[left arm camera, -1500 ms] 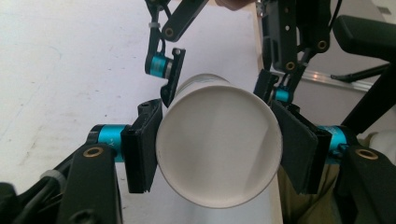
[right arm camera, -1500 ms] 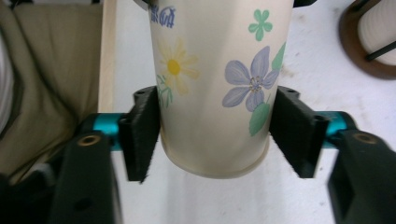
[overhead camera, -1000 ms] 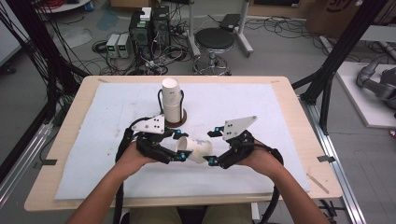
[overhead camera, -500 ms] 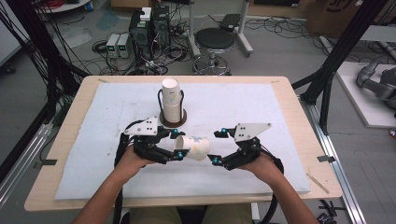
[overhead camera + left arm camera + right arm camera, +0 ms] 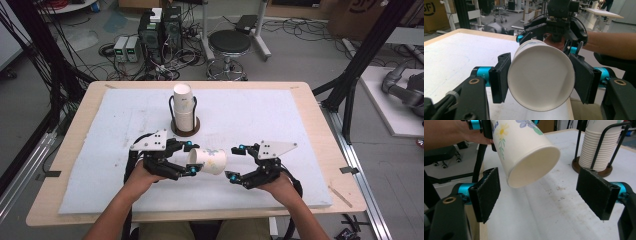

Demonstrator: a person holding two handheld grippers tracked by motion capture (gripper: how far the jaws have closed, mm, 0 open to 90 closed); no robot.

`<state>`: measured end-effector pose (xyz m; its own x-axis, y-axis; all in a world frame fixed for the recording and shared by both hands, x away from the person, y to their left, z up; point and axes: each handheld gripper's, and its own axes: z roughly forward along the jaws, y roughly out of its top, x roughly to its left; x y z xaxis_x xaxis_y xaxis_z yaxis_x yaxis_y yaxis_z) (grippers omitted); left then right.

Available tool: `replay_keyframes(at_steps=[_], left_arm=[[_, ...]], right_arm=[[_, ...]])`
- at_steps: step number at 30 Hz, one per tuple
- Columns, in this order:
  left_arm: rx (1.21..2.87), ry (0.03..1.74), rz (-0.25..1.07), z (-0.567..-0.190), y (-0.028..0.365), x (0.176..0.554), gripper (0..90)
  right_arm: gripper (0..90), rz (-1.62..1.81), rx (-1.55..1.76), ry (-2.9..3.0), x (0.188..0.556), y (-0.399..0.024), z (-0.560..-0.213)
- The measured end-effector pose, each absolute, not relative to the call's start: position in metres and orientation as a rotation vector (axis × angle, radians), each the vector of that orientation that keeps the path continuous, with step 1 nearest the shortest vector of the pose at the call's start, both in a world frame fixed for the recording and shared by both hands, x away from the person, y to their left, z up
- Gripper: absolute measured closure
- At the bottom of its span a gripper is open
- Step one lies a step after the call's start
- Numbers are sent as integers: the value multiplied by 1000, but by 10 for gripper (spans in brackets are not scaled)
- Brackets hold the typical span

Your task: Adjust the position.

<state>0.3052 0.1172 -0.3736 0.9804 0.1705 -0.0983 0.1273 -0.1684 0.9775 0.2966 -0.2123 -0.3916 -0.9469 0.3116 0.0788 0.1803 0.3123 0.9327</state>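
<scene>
A lab floor strewn with cables, computer boxes (image 5: 159, 30) and a round stool (image 5: 229, 42) is seen beyond a wooden table (image 5: 300, 90) covered by a white mat (image 5: 280, 120), whose right half lies bare out to its edge. Near the mat's far middle a stack of paper cups (image 5: 183, 106) is kept upright in a wire holder. Nearer, a flowered paper cup (image 5: 207, 161) is held on its side above the mat, clamped by the left gripper (image 5: 190, 159), while the right gripper (image 5: 235, 162) is spread wide and empty, just apart from the cup's open mouth.

Paper cup (image 5: 524, 150) top cut off by right gripper view's upper edge; cup stack (image 5: 599, 145) likewise cropped; left tongs (image 5: 541, 80) hide cup's sides.
</scene>
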Motion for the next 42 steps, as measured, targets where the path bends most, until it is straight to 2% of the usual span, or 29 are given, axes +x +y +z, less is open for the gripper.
replay_keyframes(at_steps=[13,26,39,40,42], left_arm=[[1730,134,2,-371,111,300,372],[1664,82,-53,-370,108,299,373],[1638,141,-82,-375,110,300,365],[1648,171,-77,-375,110,300,326],[1690,263,-73,-374,107,300,118]], right_arm=[[206,1789,369,2516,297,-206,-396],[276,1931,234,2532,298,-199,-397],[365,1990,291,2568,301,-202,-397],[369,1985,283,2567,302,-202,-396],[372,1990,276,2569,302,-204,-395]])
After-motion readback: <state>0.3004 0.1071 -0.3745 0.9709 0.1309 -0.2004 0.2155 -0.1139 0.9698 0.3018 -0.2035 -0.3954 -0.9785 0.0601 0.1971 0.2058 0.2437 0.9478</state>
